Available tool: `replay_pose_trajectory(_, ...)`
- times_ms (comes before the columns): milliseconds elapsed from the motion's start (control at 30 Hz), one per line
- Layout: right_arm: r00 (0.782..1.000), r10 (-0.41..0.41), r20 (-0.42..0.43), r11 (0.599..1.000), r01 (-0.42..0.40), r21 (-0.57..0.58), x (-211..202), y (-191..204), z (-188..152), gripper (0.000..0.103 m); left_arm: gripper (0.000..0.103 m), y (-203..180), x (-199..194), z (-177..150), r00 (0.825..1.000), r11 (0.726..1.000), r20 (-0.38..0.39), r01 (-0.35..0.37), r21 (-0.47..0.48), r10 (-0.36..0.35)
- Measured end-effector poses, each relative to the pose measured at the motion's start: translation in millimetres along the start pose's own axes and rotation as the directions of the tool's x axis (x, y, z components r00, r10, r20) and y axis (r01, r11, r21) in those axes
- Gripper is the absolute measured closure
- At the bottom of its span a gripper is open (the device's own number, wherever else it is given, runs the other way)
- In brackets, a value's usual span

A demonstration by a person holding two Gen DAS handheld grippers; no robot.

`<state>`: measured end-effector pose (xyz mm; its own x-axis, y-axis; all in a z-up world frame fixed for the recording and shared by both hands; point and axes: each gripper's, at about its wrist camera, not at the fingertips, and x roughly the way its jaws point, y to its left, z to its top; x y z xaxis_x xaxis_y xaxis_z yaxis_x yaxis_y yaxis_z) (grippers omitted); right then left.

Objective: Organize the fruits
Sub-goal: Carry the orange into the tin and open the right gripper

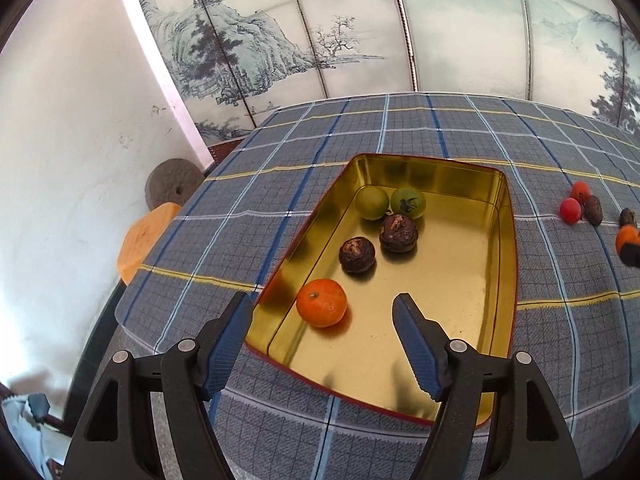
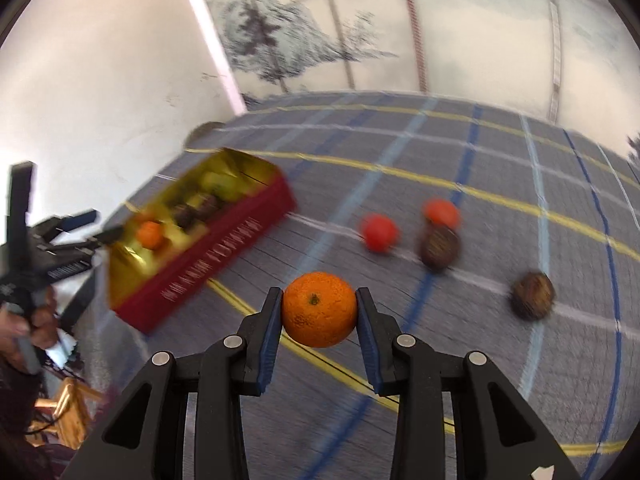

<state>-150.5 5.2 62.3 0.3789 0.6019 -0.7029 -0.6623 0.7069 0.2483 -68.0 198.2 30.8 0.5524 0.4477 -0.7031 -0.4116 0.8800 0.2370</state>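
A gold-lined red tin (image 1: 500,264) lies on the checked tablecloth. In it are an orange (image 1: 321,302), two dark brown wrinkled fruits (image 1: 357,255), and two green fruits (image 1: 372,203). My left gripper (image 1: 322,306) is open, its fingers either side of the orange above the tin's near end. My right gripper (image 2: 319,310) is shut on a second orange (image 2: 319,309), held above the cloth to the right of the tin (image 2: 208,264). Two red fruits (image 2: 379,233) and two dark fruits (image 2: 439,246) lie on the cloth beyond it.
The table's left edge drops off near a white wall, with an orange stool (image 1: 144,236) and a round stone (image 1: 174,182) below. A painted screen stands behind the table. The person's left hand and gripper (image 2: 60,236) show at the left in the right wrist view.
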Motion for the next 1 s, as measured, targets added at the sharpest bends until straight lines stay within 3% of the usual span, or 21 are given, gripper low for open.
replay_pose_trajectory(233,0.994,0.105,0.023,0.988,-0.102,-0.113,3.6,67.0,33.7,0.07,0.029,12.1,-2.8,-9.4,1.0,1.0,0.008,-0.012,-0.023,0.012)
replay_pose_trajectory(467,0.987,0.162,-0.013,0.972,-0.161,-0.172,34.2,111.2,55.5,0.07,0.029,22.7,-5.1,-19.1,1.0,1.0,0.017,-0.002,-0.024,0.003)
replay_pose_trajectory(1000,0.97,0.165,-0.178,0.953,-0.203,-0.223,126.9,161.8,62.0,0.07,0.029,42.2,-6.4,-28.2,0.999,0.998,0.023,-0.038,-0.041,0.039)
